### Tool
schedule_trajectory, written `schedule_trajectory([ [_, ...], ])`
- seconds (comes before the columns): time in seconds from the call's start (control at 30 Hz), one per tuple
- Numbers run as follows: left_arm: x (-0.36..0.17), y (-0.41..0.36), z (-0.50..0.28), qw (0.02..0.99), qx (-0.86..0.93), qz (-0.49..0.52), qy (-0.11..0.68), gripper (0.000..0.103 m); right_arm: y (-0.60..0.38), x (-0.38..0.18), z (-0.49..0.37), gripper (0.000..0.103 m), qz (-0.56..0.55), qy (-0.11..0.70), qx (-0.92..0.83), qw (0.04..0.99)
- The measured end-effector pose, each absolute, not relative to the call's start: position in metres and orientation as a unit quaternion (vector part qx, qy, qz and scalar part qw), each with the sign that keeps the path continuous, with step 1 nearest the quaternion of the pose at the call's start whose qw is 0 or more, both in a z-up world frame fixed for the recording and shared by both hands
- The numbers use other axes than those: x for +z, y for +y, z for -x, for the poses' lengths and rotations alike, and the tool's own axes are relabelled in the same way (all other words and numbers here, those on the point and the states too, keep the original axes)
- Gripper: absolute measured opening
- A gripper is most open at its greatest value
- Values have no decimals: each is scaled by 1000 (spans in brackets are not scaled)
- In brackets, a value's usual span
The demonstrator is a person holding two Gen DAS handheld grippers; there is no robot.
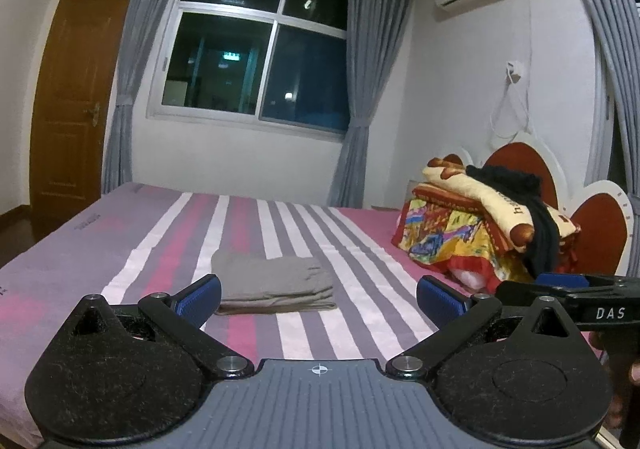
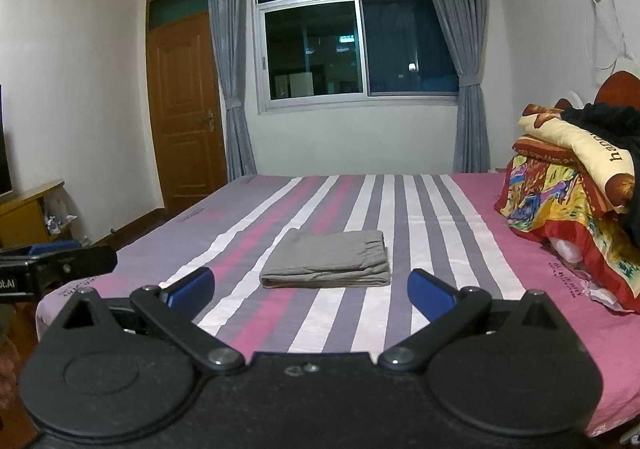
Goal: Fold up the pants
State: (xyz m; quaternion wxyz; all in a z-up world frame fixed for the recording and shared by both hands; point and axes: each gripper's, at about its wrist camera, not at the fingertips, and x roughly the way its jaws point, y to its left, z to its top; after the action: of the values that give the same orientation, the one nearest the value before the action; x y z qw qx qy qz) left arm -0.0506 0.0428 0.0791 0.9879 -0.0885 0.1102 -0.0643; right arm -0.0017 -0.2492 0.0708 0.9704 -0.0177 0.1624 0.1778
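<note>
Pants: grey pants [image 2: 326, 259] lie folded in a flat, layered rectangle on the striped bed [image 2: 420, 209], mid-mattress.
Handling: likely light, soft and limp (layers could slide apart); best taken by pinching all layers at a folded edge.
Left gripper [image 1: 318, 297]: blue pads spread wide, holding nothing; pants just ahead, not touching.
Right gripper [image 2: 310, 289]: also spread and empty; pants just beyond its tips.

striped bed sheet [image 2: 400, 209] spread out ahead, bedding pile [image 2: 568, 185] stacked off to the right, dark window [image 2: 356, 29] straight ahead, wooden door [image 2: 184, 109] seen left
</note>
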Motion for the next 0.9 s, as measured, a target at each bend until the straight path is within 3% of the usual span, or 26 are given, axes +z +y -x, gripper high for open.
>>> schedule_trajectory([
  [0.9,75,46,48,988,-66,86,112,103,-244,74,10,103,14,149,179,972],
])
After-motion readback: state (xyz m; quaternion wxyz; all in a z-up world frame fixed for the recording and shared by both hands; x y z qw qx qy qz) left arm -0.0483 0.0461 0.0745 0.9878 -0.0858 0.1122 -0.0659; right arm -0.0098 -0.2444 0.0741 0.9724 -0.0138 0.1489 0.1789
